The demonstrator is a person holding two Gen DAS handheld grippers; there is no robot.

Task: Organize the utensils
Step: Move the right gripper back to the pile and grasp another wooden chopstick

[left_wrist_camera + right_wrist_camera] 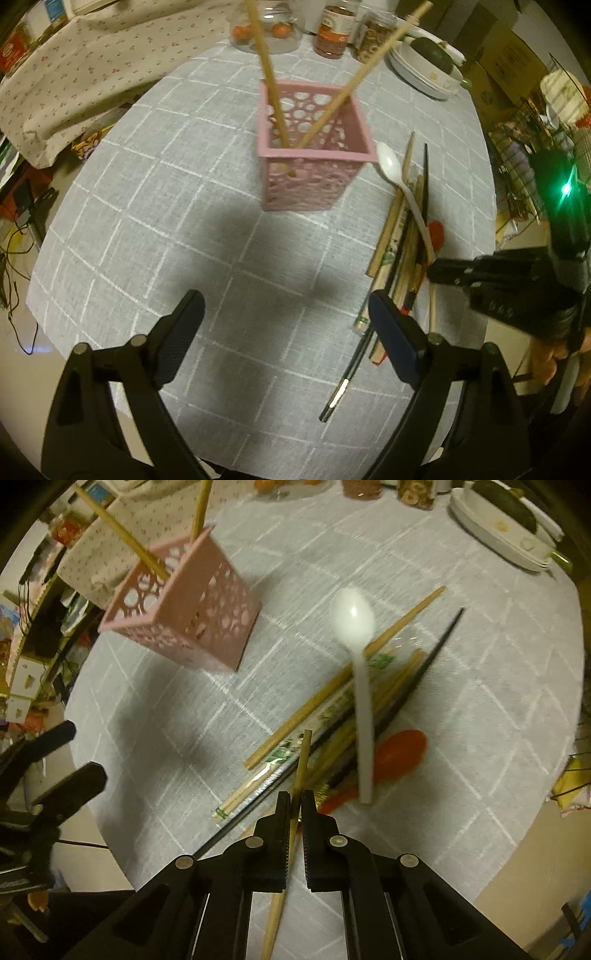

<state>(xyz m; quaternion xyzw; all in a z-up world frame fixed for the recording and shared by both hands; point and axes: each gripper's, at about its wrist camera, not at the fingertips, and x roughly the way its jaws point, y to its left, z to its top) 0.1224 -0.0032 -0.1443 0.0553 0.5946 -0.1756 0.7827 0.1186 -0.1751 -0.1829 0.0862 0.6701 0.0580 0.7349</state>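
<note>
A pink perforated holder [314,155] stands mid-table with two wooden chopsticks [271,74] leaning in it; it also shows in the right wrist view [184,605]. To its right lies a pile of chopsticks [402,251] with a white plastic spoon [399,181] on top and a red spoon [399,757] beneath. My left gripper [284,314] is open and empty, hovering in front of the holder. My right gripper [294,801] is shut on a wooden chopstick [301,764] just above the near end of the pile [332,709]; it shows at the right in the left wrist view [439,269].
Jars [334,29], a glass bowl with oranges [266,31] and stacked plates [424,66] stand at the table's far edge. A floral cloth [74,74] hangs at the far left. The round table's edge [44,295] runs close to both grippers.
</note>
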